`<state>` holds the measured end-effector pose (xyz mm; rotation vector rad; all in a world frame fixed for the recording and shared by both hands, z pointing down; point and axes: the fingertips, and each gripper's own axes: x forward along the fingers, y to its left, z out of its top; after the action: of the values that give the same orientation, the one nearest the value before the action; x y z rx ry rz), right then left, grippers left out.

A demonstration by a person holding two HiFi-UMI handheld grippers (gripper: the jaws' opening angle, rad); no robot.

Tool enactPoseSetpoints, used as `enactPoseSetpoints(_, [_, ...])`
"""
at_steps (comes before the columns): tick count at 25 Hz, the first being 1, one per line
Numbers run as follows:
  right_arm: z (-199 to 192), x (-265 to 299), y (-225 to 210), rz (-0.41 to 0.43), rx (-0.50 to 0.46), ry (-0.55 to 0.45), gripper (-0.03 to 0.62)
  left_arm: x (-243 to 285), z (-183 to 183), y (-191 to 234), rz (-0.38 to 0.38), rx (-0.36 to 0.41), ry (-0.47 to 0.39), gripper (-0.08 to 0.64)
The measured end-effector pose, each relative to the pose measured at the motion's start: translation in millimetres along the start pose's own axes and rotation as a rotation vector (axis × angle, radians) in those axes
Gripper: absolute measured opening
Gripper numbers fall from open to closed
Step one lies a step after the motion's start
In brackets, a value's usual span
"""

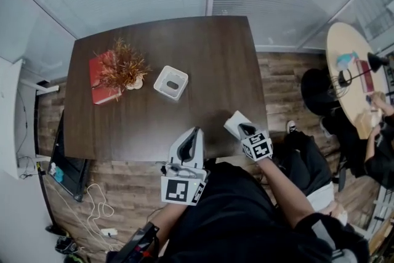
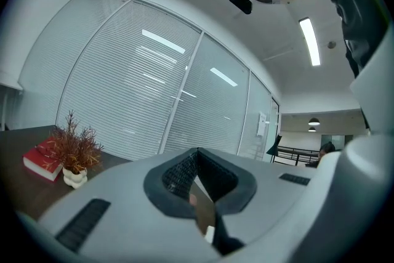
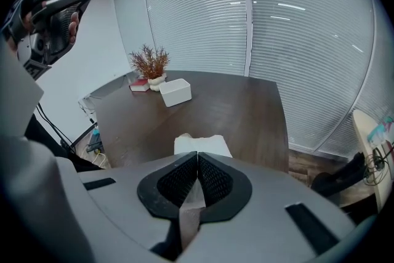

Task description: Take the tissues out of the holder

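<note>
The white square tissue holder stands mid-table with its dark slot facing up; in the right gripper view the holder sits far ahead. My right gripper is over the table's front edge, well short of the holder, and is shut on a white wad of tissues. In its own view the tissues stick out past the closed right gripper, and a strip runs back between the pads. My left gripper hovers by the front edge, apart from the holder. The left gripper is shut and points level at the blinds.
On the dark brown table, a dried red plant in a small white vase stands beside a red book at the left. A round table with a lamp and a seated person is at the right. Cables lie on the floor.
</note>
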<state>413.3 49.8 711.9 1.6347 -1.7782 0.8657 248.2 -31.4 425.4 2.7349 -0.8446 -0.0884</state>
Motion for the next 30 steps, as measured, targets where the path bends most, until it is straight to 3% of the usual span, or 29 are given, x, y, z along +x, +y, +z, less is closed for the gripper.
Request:
enactPoseSetpoints(12, [-45.6, -18.9, -20.6, -0.043, 0.084, 0.046, 0.012, 21.7, -17.1, -23.5, -0.052, -0.026, 0.048, -0.003])
enactPoseSetpoints(16, [-58.9, -17.7, -20.3, -0.040, 0.119, 0.051, 0.012, 21.7, -15.9, -23.4, -0.043, 0.002, 0.047, -0.003])
enactPoseSetpoints(30, [-77.9, -17.9, -17.0, -0.045, 0.107, 0.075, 0.014, 12.5, -28.4, -31.8, -0.057, -0.023, 0.075, -0.003])
